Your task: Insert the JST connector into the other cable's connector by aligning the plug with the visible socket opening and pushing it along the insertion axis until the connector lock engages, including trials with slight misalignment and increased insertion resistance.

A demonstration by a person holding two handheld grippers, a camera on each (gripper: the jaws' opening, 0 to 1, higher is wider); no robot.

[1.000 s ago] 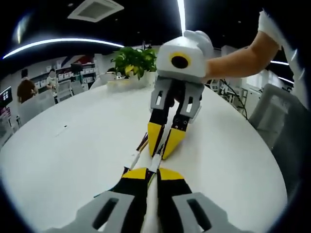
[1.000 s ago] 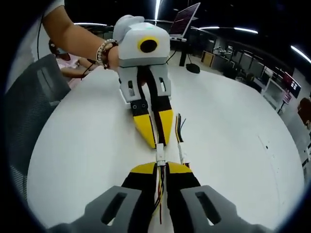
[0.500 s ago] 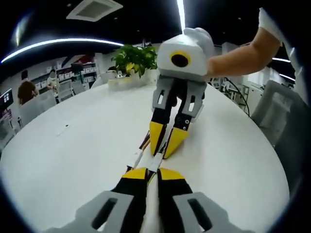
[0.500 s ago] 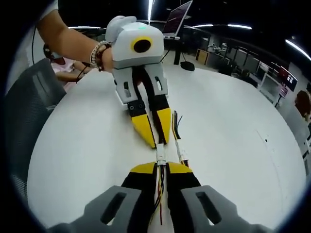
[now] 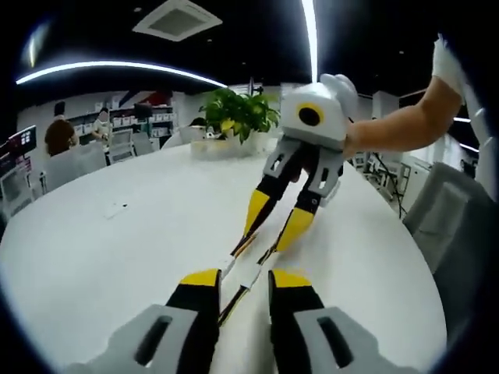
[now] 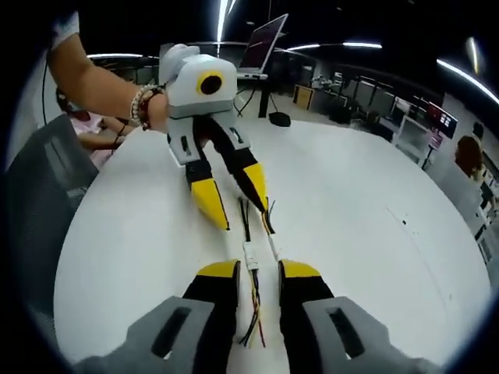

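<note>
Both grippers, left gripper (image 5: pixel 239 276) and right gripper (image 6: pixel 259 269), hold fingers apart over the joined connectors (image 6: pixel 251 255) at lower centre on the white bench (image 6: pixel 359 202). If the lock has not engaged, any tug on the wires could part the pair.

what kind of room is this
Probably an open-plan office or lab: a large white table, a potted plant, a monitor on a stand, shelving and strip ceiling lights.

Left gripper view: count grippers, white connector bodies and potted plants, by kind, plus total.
Grippers: 2, the left gripper and the right gripper, both open
White connector bodies: 2, and, lying on the table
Potted plants: 1
Total: 5
</note>
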